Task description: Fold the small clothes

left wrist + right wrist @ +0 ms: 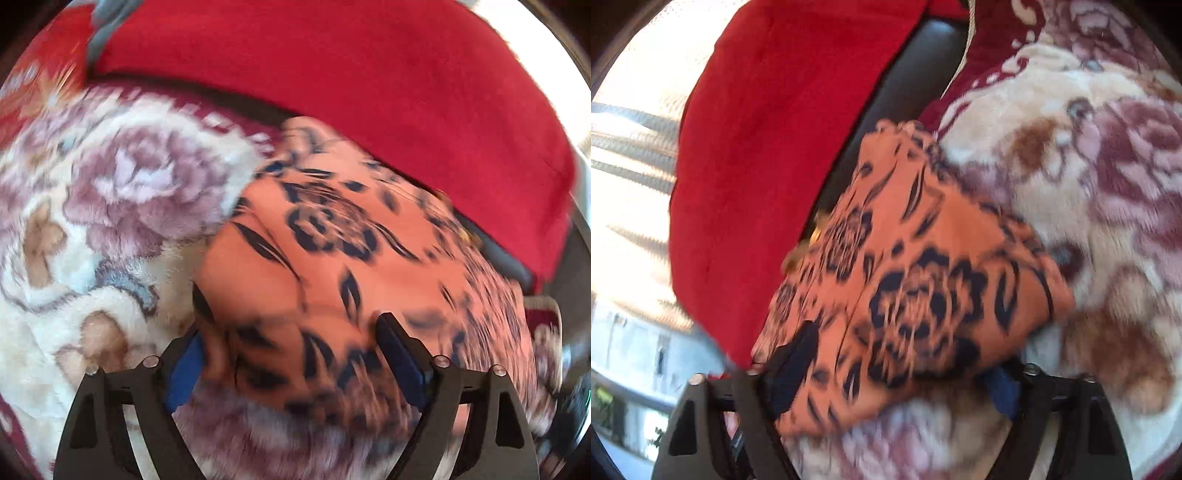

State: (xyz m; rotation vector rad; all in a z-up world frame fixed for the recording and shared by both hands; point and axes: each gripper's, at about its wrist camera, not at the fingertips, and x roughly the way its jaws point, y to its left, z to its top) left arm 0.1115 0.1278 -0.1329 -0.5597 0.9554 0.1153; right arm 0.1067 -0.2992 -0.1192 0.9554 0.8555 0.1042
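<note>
An orange garment with a dark flower print [332, 258] lies folded on a plush floral blanket [92, 221]. In the left wrist view my left gripper [291, 354] stands wide open, its near edge of the garment lying between the blue-padded fingers [402, 362]. In the right wrist view the same garment [916, 280] drapes over my right gripper [894, 376], whose fingers [794, 369] are spread apart with cloth over and between them. The frames are blurred.
A red cushion [369, 74] lies along the far side of the garment, with a dark strip of seat behind it [923, 66]. The blanket [1089, 184] spreads to the side. A bright window area [628, 184] is beyond the cushion.
</note>
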